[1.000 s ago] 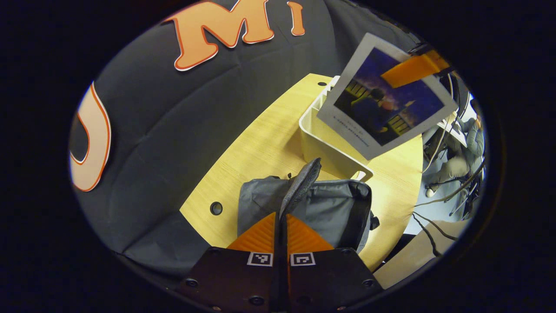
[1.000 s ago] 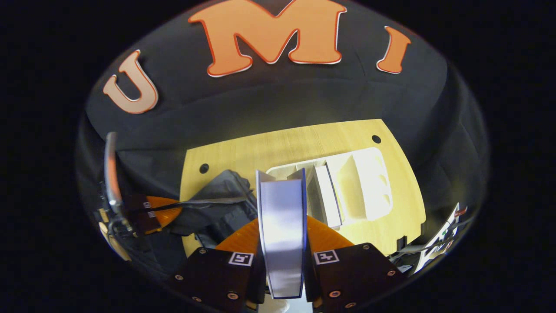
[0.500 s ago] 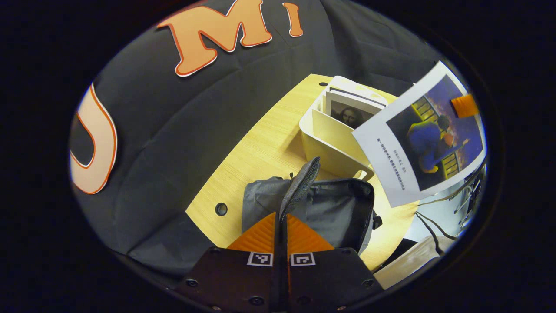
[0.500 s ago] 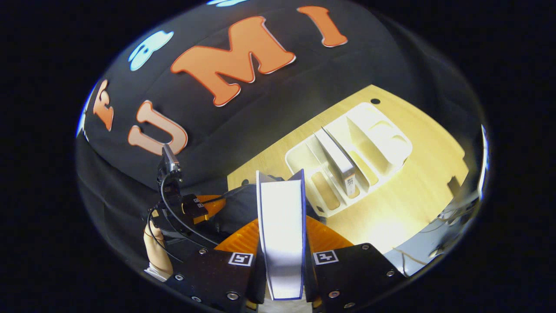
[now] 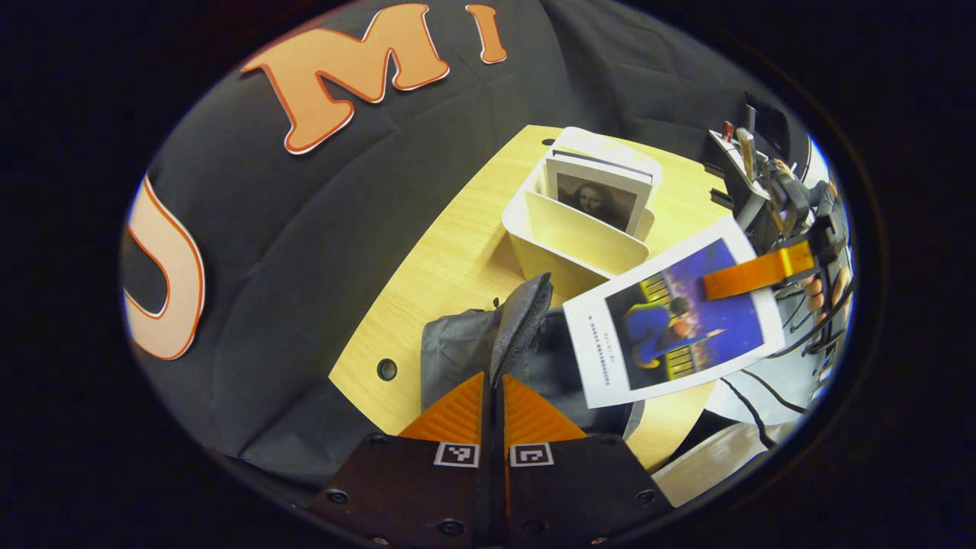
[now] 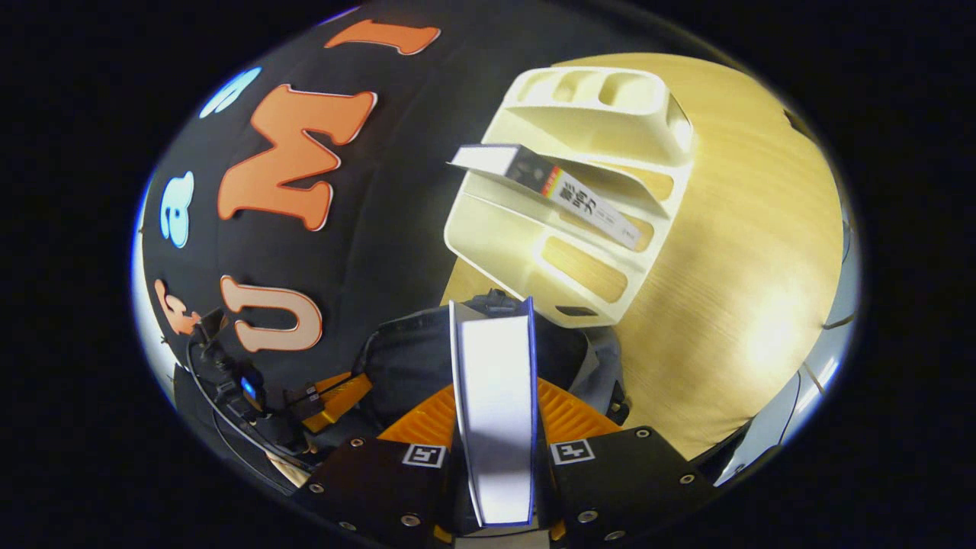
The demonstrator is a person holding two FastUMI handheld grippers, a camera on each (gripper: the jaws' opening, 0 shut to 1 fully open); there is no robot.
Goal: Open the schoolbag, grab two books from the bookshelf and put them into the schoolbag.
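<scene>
I am keeping my left gripper (image 5: 493, 381) pinched flat on the padded mesh flap (image 5: 523, 324) of the grey fabric schoolbag (image 5: 457, 354), which is sitting near the front edge of the pale wood tabletop (image 5: 450, 252). My right gripper (image 6: 494, 415) is clamping a glossy blue-edged book (image 6: 494, 412) and is holding it over the bag's mouth. Behind the bag a smooth cream plastic bookshelf (image 6: 579, 221) is holding a second book (image 6: 560, 194), leaning tilted between its dividers
</scene>
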